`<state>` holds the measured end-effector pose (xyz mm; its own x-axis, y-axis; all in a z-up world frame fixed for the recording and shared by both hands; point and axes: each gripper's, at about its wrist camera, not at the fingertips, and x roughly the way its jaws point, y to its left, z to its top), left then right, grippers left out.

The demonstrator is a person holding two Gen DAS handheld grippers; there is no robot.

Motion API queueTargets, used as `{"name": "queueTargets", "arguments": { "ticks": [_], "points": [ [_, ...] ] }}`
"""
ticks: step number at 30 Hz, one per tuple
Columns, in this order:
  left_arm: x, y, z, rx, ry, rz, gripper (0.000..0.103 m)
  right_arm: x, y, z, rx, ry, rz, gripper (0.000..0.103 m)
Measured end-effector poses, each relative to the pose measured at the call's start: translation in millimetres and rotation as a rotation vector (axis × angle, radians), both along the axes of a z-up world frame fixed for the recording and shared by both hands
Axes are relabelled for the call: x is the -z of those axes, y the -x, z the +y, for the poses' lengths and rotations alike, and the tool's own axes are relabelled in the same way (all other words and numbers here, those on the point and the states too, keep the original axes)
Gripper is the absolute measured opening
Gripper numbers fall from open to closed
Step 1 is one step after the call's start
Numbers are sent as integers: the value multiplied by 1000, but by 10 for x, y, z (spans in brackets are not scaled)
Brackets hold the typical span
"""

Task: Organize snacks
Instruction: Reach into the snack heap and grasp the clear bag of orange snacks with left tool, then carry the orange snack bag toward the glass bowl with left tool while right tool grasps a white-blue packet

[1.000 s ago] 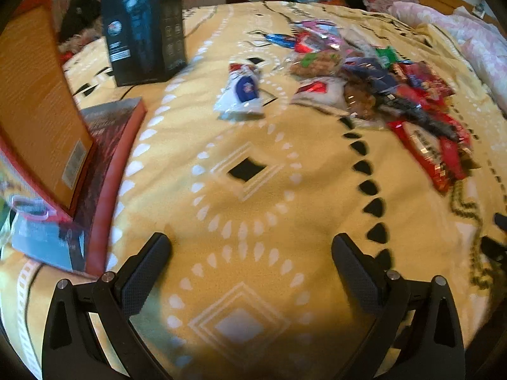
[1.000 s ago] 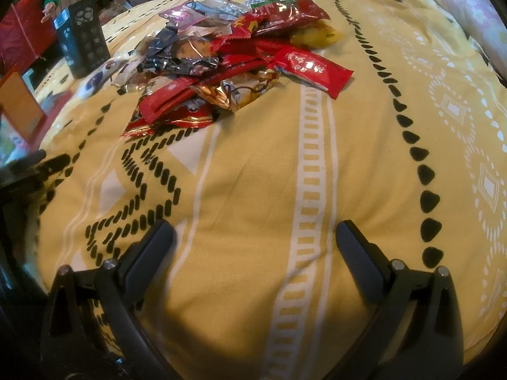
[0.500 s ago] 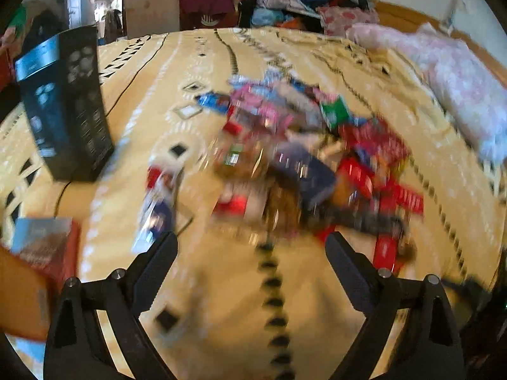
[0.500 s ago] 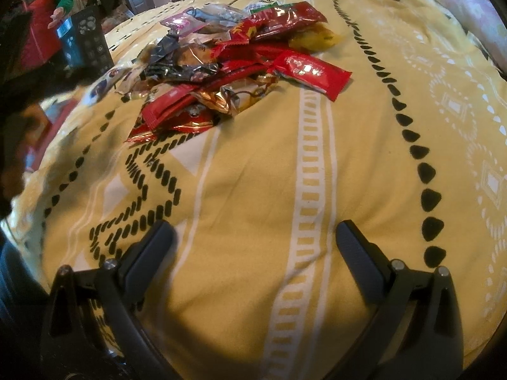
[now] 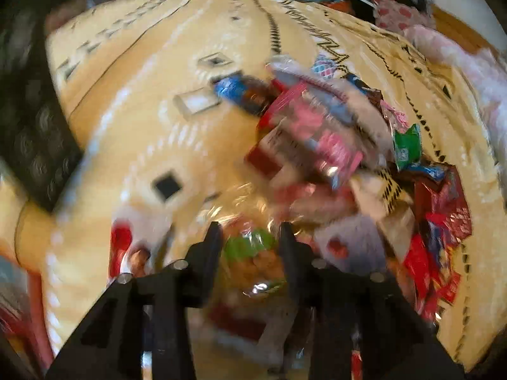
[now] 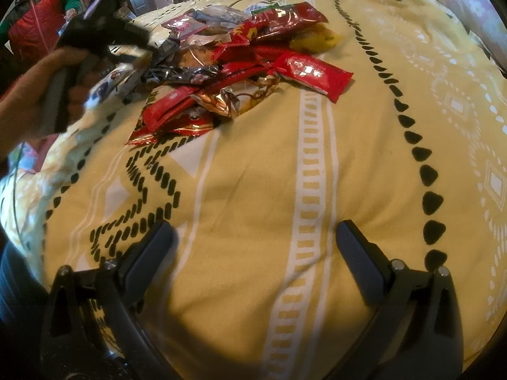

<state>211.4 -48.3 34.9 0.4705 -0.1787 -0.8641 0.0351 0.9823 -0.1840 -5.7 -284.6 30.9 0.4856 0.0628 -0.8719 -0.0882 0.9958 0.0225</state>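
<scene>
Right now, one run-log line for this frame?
left gripper: closing, clear snack bag between jaws | right gripper: open, empty, over bedspread | snack pile: unsorted

We see the heap of crinkly foil snack packets (image 6: pixel 240 72) on the yellow patterned bedspread (image 6: pixel 253 190); left of the heap stands a tall black box (image 5: pixel 28 133).

Heap of crinkled snack packets (image 6: pixel 240 63), mostly red foil, some pink, green and blue, on yellow patterned bedspread (image 6: pixel 317 190)
</scene>
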Motion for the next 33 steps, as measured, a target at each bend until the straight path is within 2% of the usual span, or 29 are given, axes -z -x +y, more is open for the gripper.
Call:
{"name": "queueTargets", "arguments": {
  "ticks": [2,6,8,10,12,14,19,22,23,25,28,30,33],
  "points": [
    [-30,228,97,49,-9,-19,34,2,3,0,0,-1,0,103],
    [-128,888,337,175,35,-22,32,3,-1,10,2,3,-1,103],
    [-210,1207,496,175,74,-46,32,2,1,19,2,7,-3,103],
    [-269,1436,607,161,81,-71,33,2,-19,34,4,16,-3,103],
    [-321,1537,643,139,57,-111,39,5,-38,46,7,24,-4,103],
    [-339,1562,599,146,15,-139,57,12,-56,64,12,36,-3,103],
    [-180,1466,603,91,-58,-126,59,-3,-65,56,11,40,-2,103],
    [25,1409,638,42,-31,-75,58,-80,-46,34,20,30,-18,101],
    [88,1402,627,43,-39,-62,50,-137,-40,35,23,30,-27,100],
    [123,1427,627,48,-46,-88,44,-317,-44,75,21,13,-65,99],
    [33,1498,665,52,-30,-109,35,-678,-153,269,-37,-72,-141,99],
    [-92,1625,694,71,-31,-143,35,-840,-307,460,-85,-156,-170,99],
    [-293,1864,776,88,-29,-185,35,-884,-708,980,-197,-251,-162,96]
  ]
}}
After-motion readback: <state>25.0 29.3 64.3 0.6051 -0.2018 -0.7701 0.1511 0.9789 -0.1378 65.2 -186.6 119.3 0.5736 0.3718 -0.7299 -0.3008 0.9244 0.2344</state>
